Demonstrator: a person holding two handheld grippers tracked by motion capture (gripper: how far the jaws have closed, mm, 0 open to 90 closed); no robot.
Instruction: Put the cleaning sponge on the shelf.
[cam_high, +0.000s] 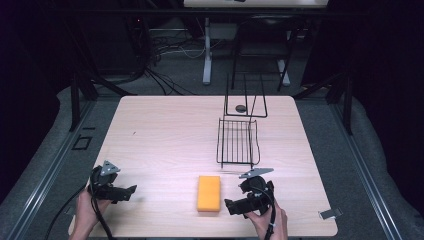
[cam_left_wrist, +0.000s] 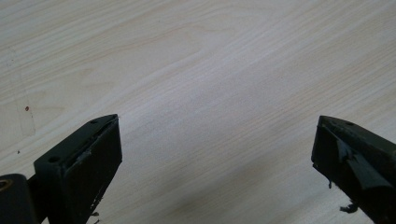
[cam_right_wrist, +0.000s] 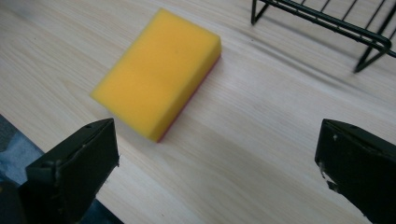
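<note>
Right claw lining up on the yellow sponge, nothing gripped yet.

In the high view the sponge (cam_high: 209, 193) is lying flat on the table (cam_high: 160, 140) at lower centre, just left of the right claw (cam_high: 231, 206), whose jaws are standing wide apart and pointing toward it; the wire rack (cam_high: 238, 142) is sitting above, right of centre. The left claw (cam_high: 131, 190), also gaping and empty, is waiting at lower left. Next, I judge, the right claw needs to be straddling the sponge's sides before closing.

Sponge (cam_high: 209, 193) flat on the bench (cam_high: 165, 145) near its front edge, between left gripper (cam_high: 131, 190) and right gripper (cam_high: 227, 205); wire rack (cam_high: 237, 141) behind, toward the right
</note>
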